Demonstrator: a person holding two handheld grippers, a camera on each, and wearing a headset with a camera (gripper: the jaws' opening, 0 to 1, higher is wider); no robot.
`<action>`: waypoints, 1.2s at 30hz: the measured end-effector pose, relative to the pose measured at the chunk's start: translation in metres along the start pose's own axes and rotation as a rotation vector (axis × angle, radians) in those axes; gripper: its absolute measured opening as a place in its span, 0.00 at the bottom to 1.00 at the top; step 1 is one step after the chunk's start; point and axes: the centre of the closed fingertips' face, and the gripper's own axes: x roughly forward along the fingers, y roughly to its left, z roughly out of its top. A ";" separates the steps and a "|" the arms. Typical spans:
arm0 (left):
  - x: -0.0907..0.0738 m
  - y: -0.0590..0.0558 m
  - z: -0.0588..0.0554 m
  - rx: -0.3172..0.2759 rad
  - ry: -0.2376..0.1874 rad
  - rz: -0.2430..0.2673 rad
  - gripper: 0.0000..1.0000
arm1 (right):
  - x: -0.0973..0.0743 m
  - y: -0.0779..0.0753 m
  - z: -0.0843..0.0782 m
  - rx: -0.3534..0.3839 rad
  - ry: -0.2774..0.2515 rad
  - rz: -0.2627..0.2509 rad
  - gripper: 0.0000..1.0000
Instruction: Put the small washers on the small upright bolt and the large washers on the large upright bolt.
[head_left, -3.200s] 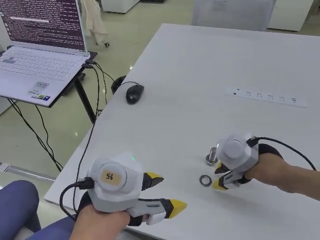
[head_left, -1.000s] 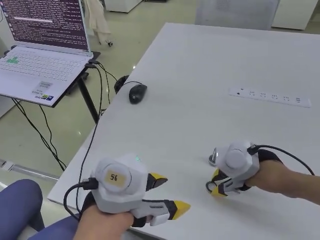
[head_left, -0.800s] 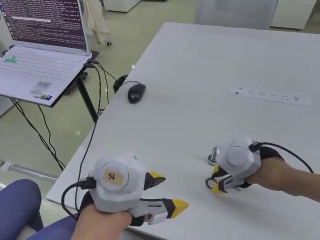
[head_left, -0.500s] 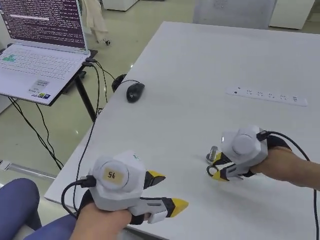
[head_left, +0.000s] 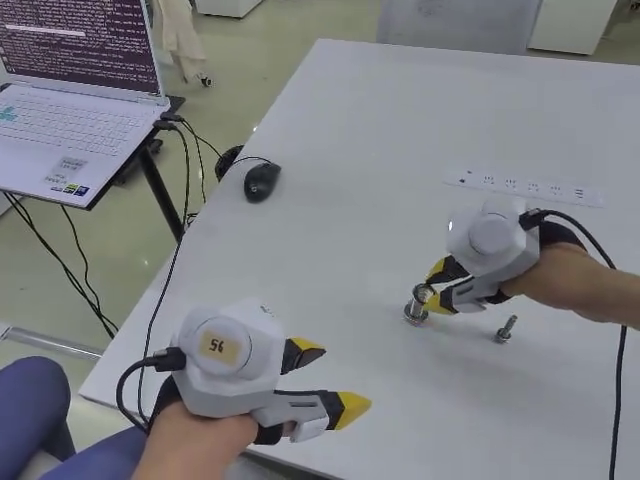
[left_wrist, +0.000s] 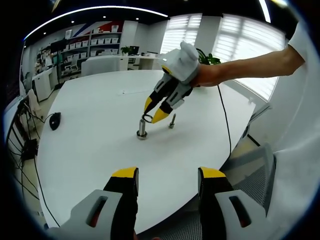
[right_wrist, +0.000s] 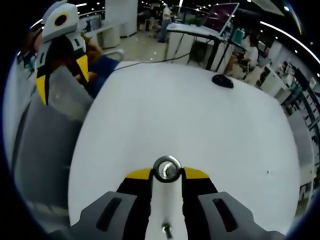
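Observation:
My right gripper (head_left: 434, 293) is shut on a large metal washer (head_left: 424, 295), which it holds just above the large upright bolt (head_left: 415, 312) on the white table (head_left: 360, 130). In the right gripper view the washer (right_wrist: 166, 169) sits pinched between the yellow tips of that gripper (right_wrist: 166, 175). A small upright bolt (head_left: 505, 328) stands just right of the large one. The left gripper view shows the right gripper (left_wrist: 155, 112) with the washer (left_wrist: 147, 118) over the large bolt (left_wrist: 142, 131), and the small bolt (left_wrist: 172, 121) beside it. My left gripper (head_left: 330, 380) stands open at the table's near edge, holding nothing.
A black mouse (head_left: 260, 180) lies near the table's left edge. A white power strip (head_left: 520, 188) lies farther back on the right. An open laptop (head_left: 60, 120) sits on a stand left of the table, with cables hanging below it.
My right gripper took the washer off the table, lifted it and carried it back over the large bolt. The small bolt is now uncovered. The left gripper has stayed put.

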 end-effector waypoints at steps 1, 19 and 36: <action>0.000 0.000 0.000 0.000 0.000 -0.001 0.47 | -0.002 -0.002 0.002 -0.004 0.001 -0.004 0.22; -0.002 0.002 -0.004 -0.012 0.000 0.004 0.47 | 0.008 -0.008 0.002 -0.012 0.077 0.054 0.23; -0.002 0.003 -0.002 -0.008 0.000 0.002 0.47 | 0.025 -0.004 -0.012 0.007 0.104 0.082 0.23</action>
